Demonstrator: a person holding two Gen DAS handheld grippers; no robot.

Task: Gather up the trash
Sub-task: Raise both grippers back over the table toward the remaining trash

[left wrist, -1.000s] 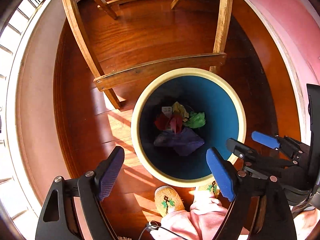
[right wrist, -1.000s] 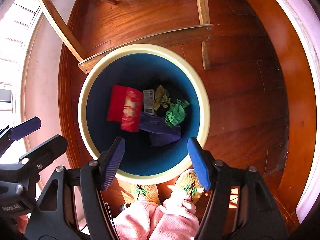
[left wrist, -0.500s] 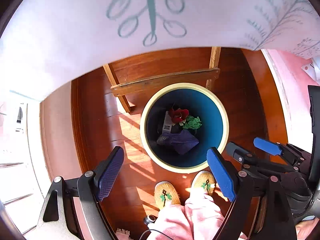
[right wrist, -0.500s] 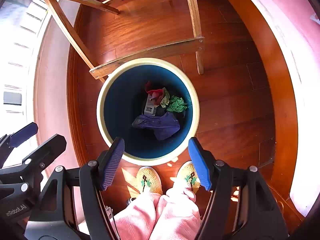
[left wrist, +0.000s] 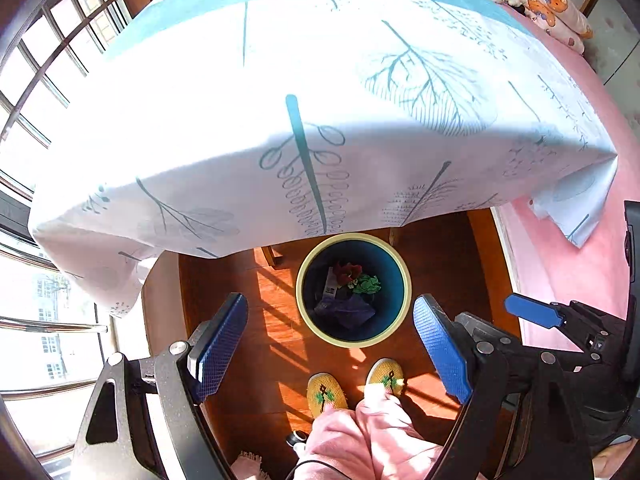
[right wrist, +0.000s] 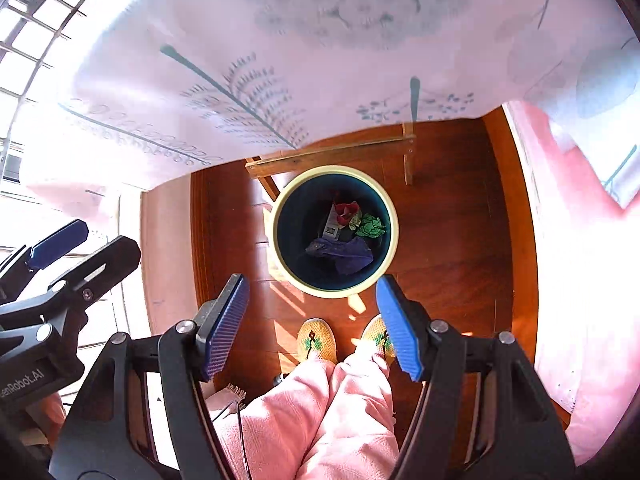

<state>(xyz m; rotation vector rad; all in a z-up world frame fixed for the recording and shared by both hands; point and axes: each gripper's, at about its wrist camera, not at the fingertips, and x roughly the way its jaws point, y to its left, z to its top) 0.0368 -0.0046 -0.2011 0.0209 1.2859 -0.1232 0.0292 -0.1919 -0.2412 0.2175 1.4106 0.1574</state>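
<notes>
Tablecloth (left wrist: 320, 100) overhang, bin (left wrist: 353, 339) rim partly hidden

white tablecloth (left wrist: 280, 80) with teal leaf and stem prints drapes over table, hanging edge fills upper part of both views. wooden chair frame (right wrist: 332, 156) stands under cloth edge, on reddish wood floor (left wrist: 440, 264) striped with sunlight. gridded window (left wrist: 36, 60) at left, bright. pink bedcover (left wrist: 568, 248) at right. yellow knitted slippers (left wrist: 326, 394) with green motif side by side on floor, pink trouser legs (right wrist: 320, 420) above them. soft toys (left wrist: 548, 4) at far table end.
</notes>
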